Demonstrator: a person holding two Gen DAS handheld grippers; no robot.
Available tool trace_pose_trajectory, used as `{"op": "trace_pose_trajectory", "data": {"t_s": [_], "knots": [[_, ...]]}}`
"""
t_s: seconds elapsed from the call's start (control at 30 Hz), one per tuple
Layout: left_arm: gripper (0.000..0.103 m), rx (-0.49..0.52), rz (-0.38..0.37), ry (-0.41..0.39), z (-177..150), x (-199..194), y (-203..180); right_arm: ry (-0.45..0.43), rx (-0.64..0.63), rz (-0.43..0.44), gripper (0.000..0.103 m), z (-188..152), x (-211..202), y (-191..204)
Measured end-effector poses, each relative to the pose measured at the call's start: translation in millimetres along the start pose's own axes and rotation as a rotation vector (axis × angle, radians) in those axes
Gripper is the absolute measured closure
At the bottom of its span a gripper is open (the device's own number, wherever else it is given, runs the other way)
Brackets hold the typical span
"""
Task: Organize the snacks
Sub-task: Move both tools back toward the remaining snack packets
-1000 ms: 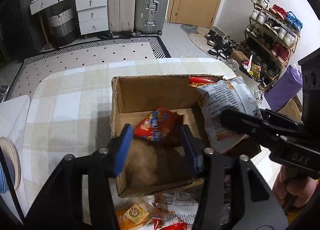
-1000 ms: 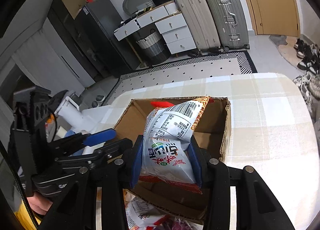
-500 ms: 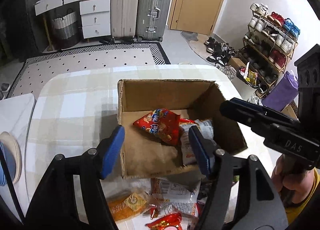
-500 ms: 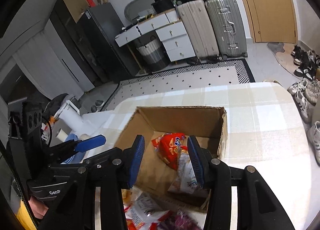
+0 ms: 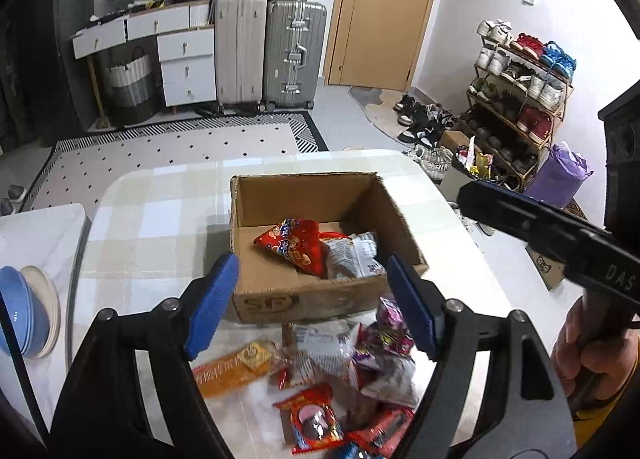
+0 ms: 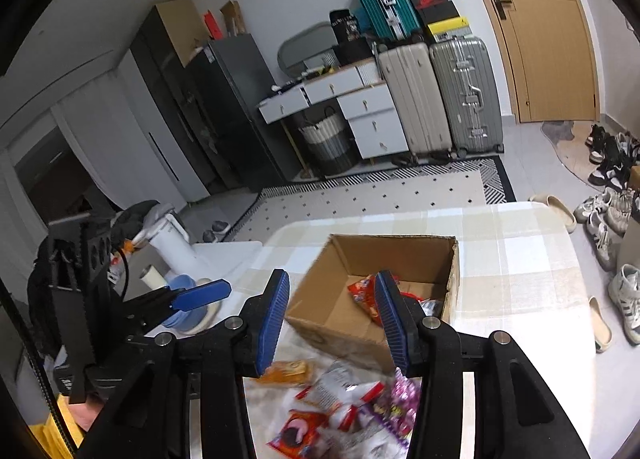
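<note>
An open cardboard box point(image 5: 320, 301) point(image 6: 400, 253) stands on the checked table. Inside it lie a red snack bag point(image 5: 294, 245) point(image 6: 362, 295) and a white bag point(image 5: 352, 255), side by side. In front of the box is a loose pile of snacks: an orange packet point(image 5: 232, 369) point(image 6: 286, 371), a red packet point(image 5: 312, 419) and a purple one point(image 5: 386, 335). My left gripper point(image 5: 310, 291) hangs above the box's front wall, its jaws opening with nothing between them. My right gripper point(image 6: 332, 291) hovers near the box's front left corner, open and empty.
A stack of blue and white bowls point(image 5: 20, 315) sits on a white side table at the left. Checked tablecloth point(image 5: 152, 227) surrounds the box. A hand point(image 5: 592, 351) holds the right gripper's handle. Suitcases point(image 5: 272, 55) and a shoe rack point(image 5: 516, 99) stand beyond the table.
The right gripper let go of the white bag, which now lies in the box beside the red bag. Both grippers drew back and up from the box. The left jaws widened.
</note>
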State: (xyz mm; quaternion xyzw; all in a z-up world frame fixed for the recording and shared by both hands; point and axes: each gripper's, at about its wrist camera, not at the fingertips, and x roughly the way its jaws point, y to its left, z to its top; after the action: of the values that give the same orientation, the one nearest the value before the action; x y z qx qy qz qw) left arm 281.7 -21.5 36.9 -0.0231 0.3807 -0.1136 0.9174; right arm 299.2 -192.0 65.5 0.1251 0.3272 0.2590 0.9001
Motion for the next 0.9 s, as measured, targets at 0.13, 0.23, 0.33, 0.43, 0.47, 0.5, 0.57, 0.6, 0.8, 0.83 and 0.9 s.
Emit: {"op": "trace_pose_trajectory", "data": {"t_s": [0.13,0.23,0.33,0.43,0.47,0.5,0.57,0.6,0.8,0.83,0.9], "knots": [[0.023,0.014,0.006,-0.036,-14,-45,-9,-0.041,-0.028,0.013,0.055,-13,-39,20],[0.021,0.017,0.001,-0.059,-28,-75,-14,-0.065,-0.045,0.021,0.054,-28,-64,32],[0.02,0.017,0.004,-0.07,-45,-103,-18,-0.106,-0.071,0.003,0.05,-46,-87,44],[0.02,0.021,0.012,-0.096,-68,-131,-21,-0.147,-0.084,-0.011,0.032,-69,-107,52],[0.02,0.021,0.008,-0.106,-73,-138,-22,-0.159,-0.088,-0.011,0.027,-76,-112,54],[0.019,0.022,0.006,-0.116,-81,-146,-23,-0.174,-0.099,-0.004,0.026,-86,-120,57],[0.019,0.028,0.005,-0.141,-100,-165,-27,-0.19,-0.124,0.009,0.017,-102,-130,63],[0.018,0.028,0.006,-0.154,-108,-172,-29,-0.202,-0.148,0.014,0.016,-111,-137,66],[0.001,-0.017,0.01,-0.24,-165,-218,-29,-0.272,-0.193,0.01,0.004,-157,-164,80],[0.001,-0.013,0.014,-0.248,-175,-224,-28,-0.274,-0.193,0.007,0.003,-163,-165,82],[0.001,0.009,0.031,-0.252,-189,-228,-32,-0.274,-0.181,0.004,0.002,-175,-167,83]]}}
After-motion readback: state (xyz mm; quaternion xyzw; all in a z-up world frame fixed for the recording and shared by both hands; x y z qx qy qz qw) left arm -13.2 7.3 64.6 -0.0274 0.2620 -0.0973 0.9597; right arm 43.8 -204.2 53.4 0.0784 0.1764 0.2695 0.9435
